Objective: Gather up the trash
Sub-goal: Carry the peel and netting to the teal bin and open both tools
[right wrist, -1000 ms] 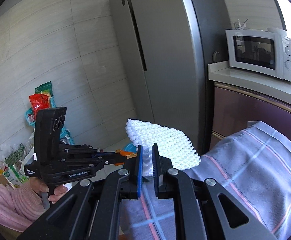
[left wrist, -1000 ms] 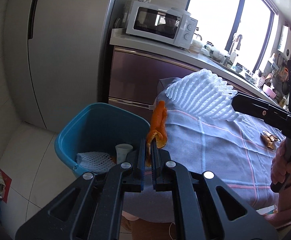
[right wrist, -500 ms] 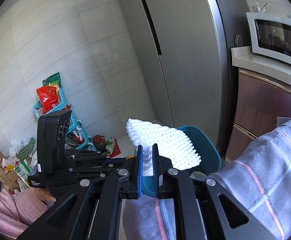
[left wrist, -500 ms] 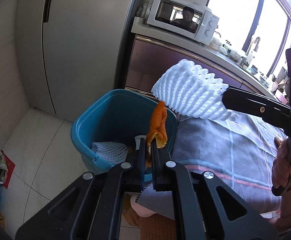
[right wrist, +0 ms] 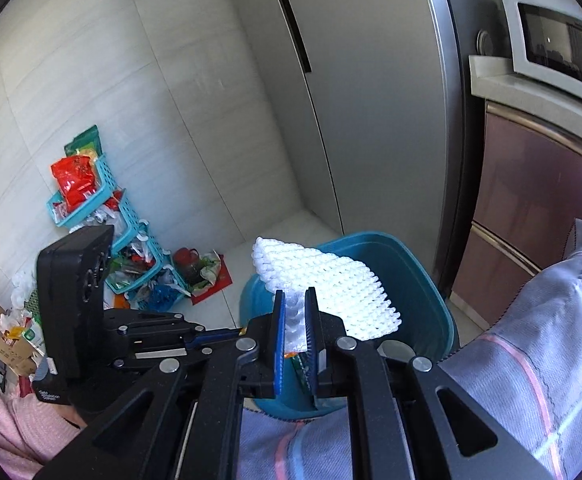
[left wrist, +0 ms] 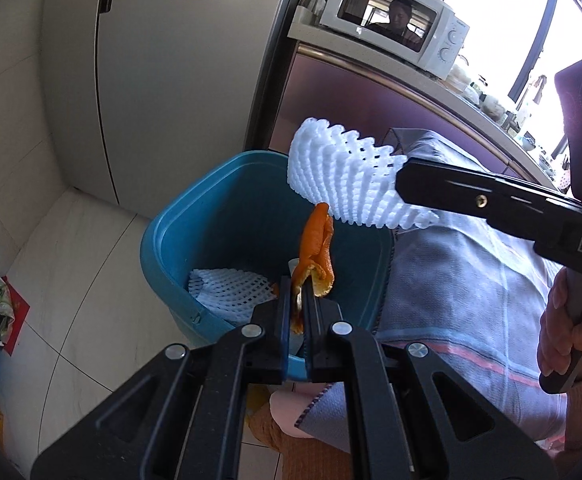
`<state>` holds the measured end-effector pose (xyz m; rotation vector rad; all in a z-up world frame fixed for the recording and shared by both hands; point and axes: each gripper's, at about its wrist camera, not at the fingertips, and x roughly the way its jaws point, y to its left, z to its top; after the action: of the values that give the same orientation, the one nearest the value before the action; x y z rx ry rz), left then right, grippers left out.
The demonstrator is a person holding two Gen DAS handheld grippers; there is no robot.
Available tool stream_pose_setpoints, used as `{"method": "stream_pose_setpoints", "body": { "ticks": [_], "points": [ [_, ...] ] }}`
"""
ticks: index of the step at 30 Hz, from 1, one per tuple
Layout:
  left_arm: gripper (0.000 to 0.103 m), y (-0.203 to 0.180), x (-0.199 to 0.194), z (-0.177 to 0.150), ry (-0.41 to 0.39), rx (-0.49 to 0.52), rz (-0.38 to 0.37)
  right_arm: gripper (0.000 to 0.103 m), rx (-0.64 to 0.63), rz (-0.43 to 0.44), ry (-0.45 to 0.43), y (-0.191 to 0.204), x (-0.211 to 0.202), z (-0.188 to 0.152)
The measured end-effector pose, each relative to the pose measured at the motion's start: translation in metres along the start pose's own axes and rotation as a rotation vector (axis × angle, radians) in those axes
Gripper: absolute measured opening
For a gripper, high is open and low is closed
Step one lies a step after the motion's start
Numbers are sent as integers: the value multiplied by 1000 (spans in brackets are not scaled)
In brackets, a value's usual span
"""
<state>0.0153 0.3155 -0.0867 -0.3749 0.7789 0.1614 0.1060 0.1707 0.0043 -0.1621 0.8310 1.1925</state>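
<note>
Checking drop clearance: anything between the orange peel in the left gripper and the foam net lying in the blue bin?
Nothing in the left wrist view: the orange peel, clamped in the left gripper, hangs above the blue bin, with only open air down to the foam net inside.

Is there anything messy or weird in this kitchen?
Yes. In the far corner, by the wall, the turquoise baskets are tipped over, and packets and wrappers lie scattered on the floor around them. The blue bin beside the cloth-covered table stands upright and looks fine.
</note>
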Motion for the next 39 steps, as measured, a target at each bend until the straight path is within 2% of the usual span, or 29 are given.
{"method": "stream_pose_setpoints", "body": {
  "ticks": [5, 10, 13, 18, 22, 30, 33, 35, 39],
  "points": [
    [6, 2, 20, 3, 17, -19, 17, 9, 22, -27, 38, -9, 20, 3],
    [10, 3, 42, 8, 38, -43, 43, 15, 29, -91, 56, -14, 34, 7],
    [10, 3, 55, 12, 48, -63, 37, 21, 39, -111, 56, -18, 36, 7],
    [10, 6, 69, 10, 65, -76, 30, 21, 54, -115, 56, -26, 33, 3],
    [14, 8, 64, 6, 53, -84, 23, 24, 66, -112, 56, -30, 25, -3],
    [28, -14, 27, 4, -37, -25, -16, 30, 56, -99, 19, -25, -15, -23],
    [38, -35, 11, 3, -70, 31, -62, 33, 57, -105, -13, -23, -42, -35],
    [40, -50, 3, 0, -83, 75, -92, 37, 67, -119, -37, -24, -61, -44],
    [42, -84, -8, -7, -95, 150, -173, 39, 106, -183, -94, -33, -105, -73]
  ]
}}
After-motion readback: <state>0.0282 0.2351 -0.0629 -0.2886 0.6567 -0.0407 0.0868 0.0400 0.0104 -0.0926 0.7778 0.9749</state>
